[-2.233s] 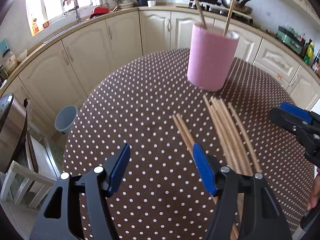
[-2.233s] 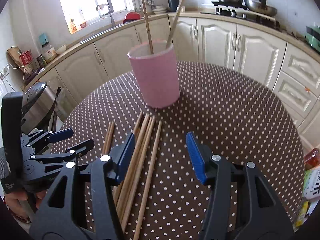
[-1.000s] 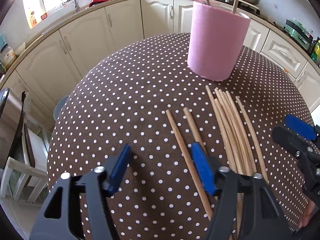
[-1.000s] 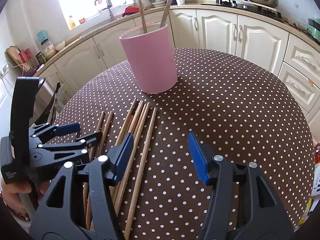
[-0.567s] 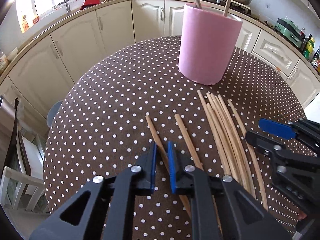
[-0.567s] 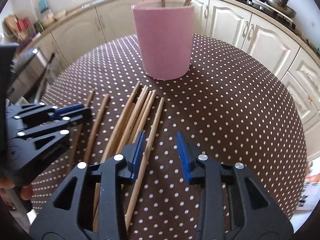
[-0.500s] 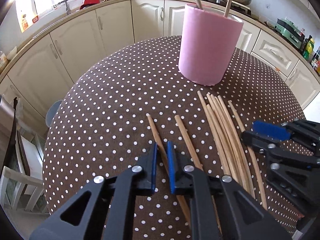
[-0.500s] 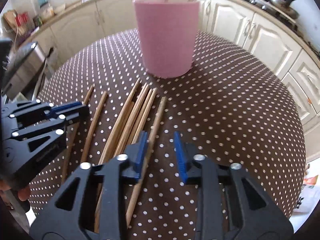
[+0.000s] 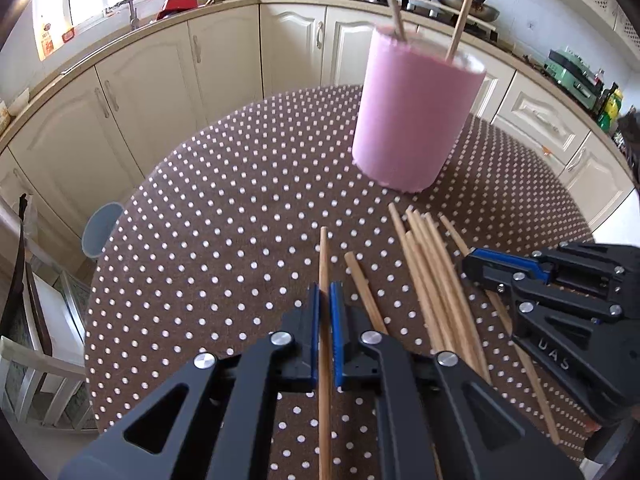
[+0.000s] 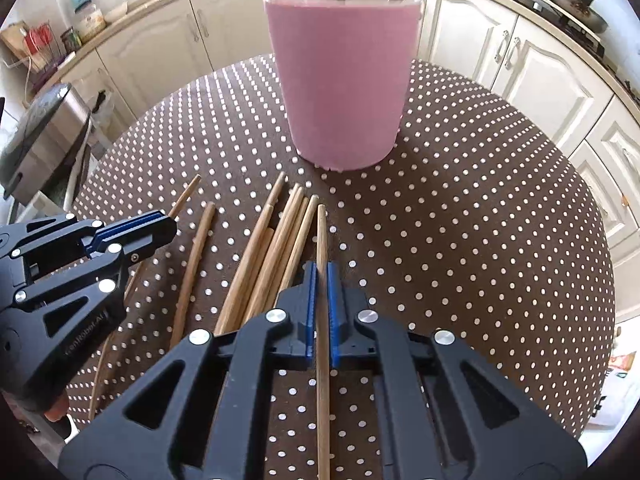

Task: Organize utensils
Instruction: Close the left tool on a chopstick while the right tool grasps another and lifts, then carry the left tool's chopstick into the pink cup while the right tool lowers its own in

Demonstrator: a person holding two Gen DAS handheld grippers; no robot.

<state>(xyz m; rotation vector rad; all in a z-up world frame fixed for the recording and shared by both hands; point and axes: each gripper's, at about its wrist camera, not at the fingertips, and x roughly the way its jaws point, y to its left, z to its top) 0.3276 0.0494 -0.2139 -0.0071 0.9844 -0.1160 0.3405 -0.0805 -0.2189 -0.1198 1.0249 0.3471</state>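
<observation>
A pink cup (image 9: pixel 416 120) stands on the dotted table (image 9: pixel 224 216) with two chopsticks upright in it; it also shows in the right wrist view (image 10: pixel 342 76). Several wooden chopsticks (image 9: pixel 432 280) lie loose in front of it, also seen in the right wrist view (image 10: pixel 272 256). My left gripper (image 9: pixel 324 292) is shut on one chopstick (image 9: pixel 323 256) that points toward the cup. My right gripper (image 10: pixel 320 270) is shut on another chopstick (image 10: pixel 321 236). The right gripper shows at the right of the left wrist view (image 9: pixel 472 264). The left gripper shows at the left of the right wrist view (image 10: pixel 168 226).
Cream kitchen cabinets (image 9: pixel 224 64) and a counter curve behind the round table. A grey bin (image 9: pixel 100 230) stands on the floor to the left. A white chair (image 9: pixel 32 360) stands at the table's left edge. A metal appliance (image 10: pixel 40 136) sits left of the table.
Both grippers have closed, each on a chopstick. The left chopstick now stands lifted and straight along the fingers; the right gripper moved in over the rightmost chopstick and shut on it.
</observation>
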